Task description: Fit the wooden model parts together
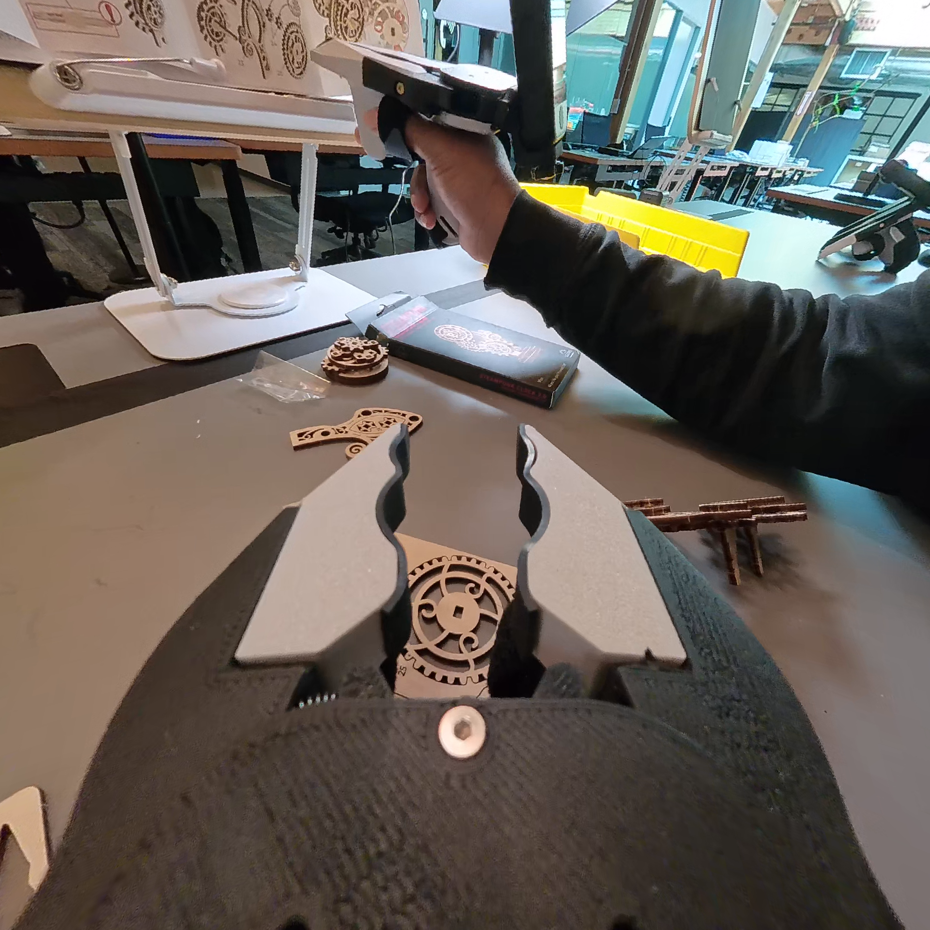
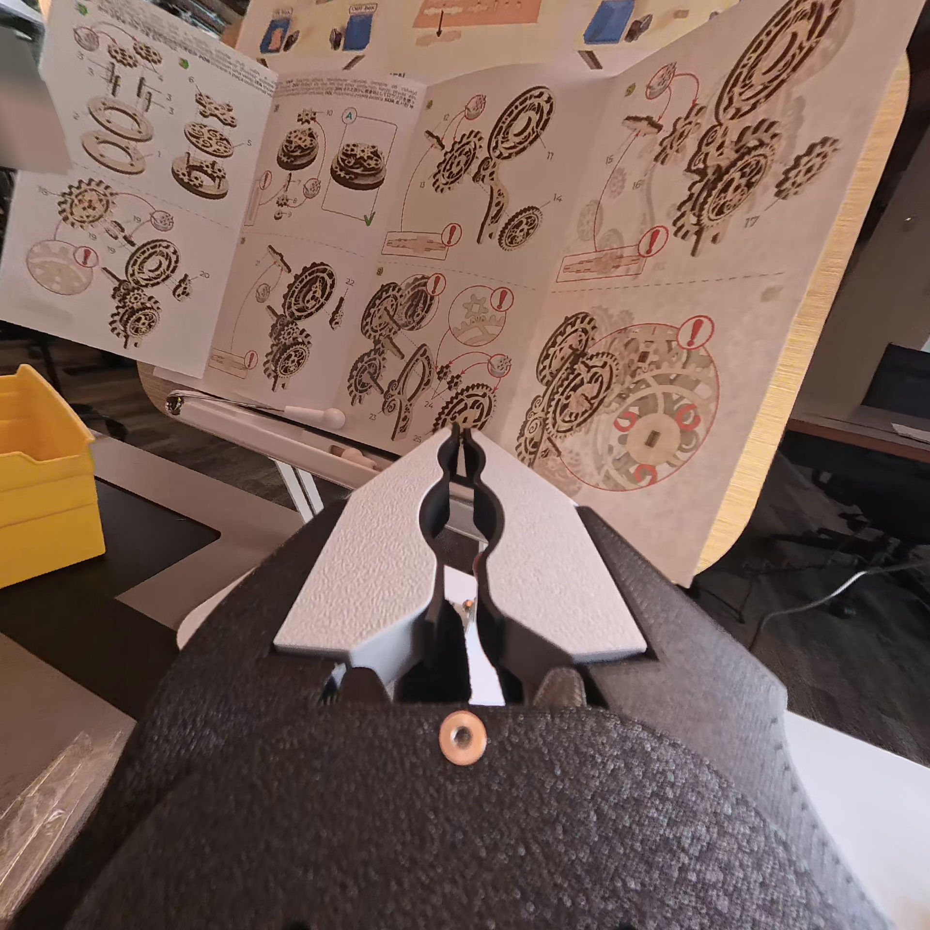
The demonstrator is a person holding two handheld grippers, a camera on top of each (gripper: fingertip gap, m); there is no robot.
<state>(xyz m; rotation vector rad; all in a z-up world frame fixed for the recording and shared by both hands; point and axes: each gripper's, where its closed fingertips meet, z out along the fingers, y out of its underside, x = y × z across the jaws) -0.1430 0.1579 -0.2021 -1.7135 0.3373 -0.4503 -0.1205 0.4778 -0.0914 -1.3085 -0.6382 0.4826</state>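
Hovering with fingers apart, left gripper (image 1: 460,443) sits over the wooden gear sheet (image 1: 455,611) on the worktop (image 1: 151,528), likely readying a pick; right gripper (image 2: 462,437), closed on nothing, points at the instruction sheet (image 2: 453,226), likely checking steps.

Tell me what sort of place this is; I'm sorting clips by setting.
Probably a shared workshop or lab: long worktables across an open hall, a yellow parts bin, and an instruction sheet propped on a stand.
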